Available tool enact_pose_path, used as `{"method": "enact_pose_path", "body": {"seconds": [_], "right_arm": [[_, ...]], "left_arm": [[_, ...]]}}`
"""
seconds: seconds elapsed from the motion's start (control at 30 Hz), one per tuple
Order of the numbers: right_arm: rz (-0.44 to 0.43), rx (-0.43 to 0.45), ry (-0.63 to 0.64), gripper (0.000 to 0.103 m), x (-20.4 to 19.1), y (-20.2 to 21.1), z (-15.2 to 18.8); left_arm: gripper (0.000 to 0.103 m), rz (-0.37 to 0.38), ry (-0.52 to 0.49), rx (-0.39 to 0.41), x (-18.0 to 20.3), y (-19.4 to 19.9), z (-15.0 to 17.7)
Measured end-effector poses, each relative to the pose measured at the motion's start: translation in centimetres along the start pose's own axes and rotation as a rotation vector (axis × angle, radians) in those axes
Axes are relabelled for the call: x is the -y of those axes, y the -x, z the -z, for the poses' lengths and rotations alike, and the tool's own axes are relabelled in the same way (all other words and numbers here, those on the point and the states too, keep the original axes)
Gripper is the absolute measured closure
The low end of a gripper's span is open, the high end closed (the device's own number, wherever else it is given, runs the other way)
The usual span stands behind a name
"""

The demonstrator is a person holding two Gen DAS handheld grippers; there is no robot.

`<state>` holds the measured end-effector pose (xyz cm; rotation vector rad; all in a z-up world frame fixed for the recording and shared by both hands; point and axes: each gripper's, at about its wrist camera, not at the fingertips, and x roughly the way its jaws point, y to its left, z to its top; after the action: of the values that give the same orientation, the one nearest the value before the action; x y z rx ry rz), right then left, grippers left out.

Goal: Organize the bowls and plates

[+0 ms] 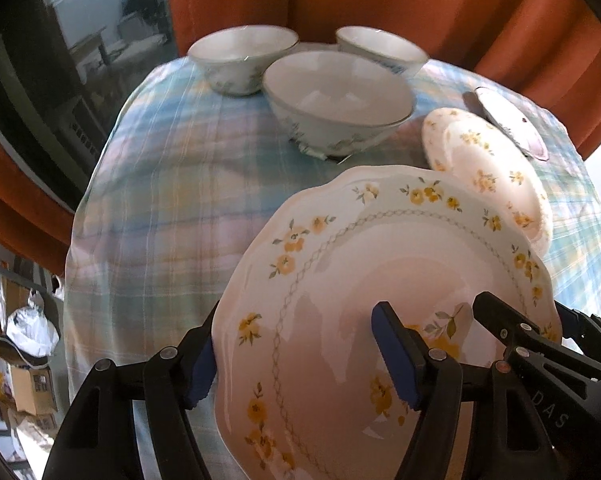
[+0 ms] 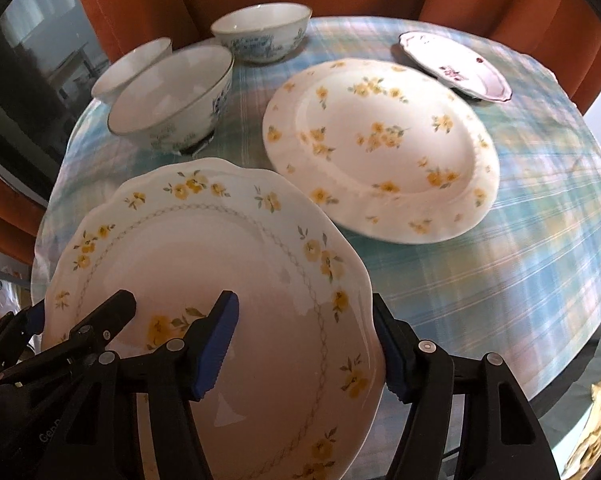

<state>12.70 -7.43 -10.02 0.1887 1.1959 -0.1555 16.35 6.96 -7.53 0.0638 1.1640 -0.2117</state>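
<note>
A scalloped plate with yellow flowers and a lattice ring hangs tilted just above the plaid tablecloth, held from both sides. My left gripper is shut on its left rim, one blue pad on the face and one outside the edge. At the opposite rim, my right gripper is shut in the same way. Each gripper also shows in the other's view: right gripper, left gripper. A second yellow-flowered plate lies beyond, with a small purple-flowered plate farther back.
Three white bowls with blue-green sprigs cluster at the far left of the table: the nearest bowl, a second and a third. Orange curtains hang behind. A dark glass pane and floor clutter lie left.
</note>
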Motion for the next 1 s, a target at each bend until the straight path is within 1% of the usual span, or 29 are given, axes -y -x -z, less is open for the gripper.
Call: {"method": "enact_pose_path", "body": {"seconds": [0.13, 0.27, 0.33, 0.43, 0.7, 1.0], "right_arm": [[-0.015, 0.018, -0.032, 0.034, 1.7, 0.9, -0.1], [-0.033, 0.032, -0.034, 0.034, 3.3, 0.8, 0.0], [-0.048, 0.035, -0.017, 0.034, 4.1, 0.8, 0.0], [-0.061, 0.051, 0.017, 0.034, 5.6, 1.3, -0.1], [-0.074, 0.059, 0.053, 0.034, 11.6, 2.3, -1.5], [-0.083, 0.051, 0.084, 0.034, 17.4, 2.1, -3.1]], "left_arm": [[0.032, -0.009, -0.019, 0.04, 1.7, 0.3, 0.2], [0.032, -0.033, 0.017, 0.028, 3.4, 0.0, 0.5], [0.03, -0.046, 0.033, 0.022, 4.6, -0.2, 0.5], [0.03, -0.046, 0.057, 0.022, 6.6, 0.1, 0.5], [0.03, -0.063, 0.084, 0.04, 12.1, 0.1, -0.1], [0.03, -0.074, 0.11, 0.043, 17.8, -0.9, -0.2]]}}
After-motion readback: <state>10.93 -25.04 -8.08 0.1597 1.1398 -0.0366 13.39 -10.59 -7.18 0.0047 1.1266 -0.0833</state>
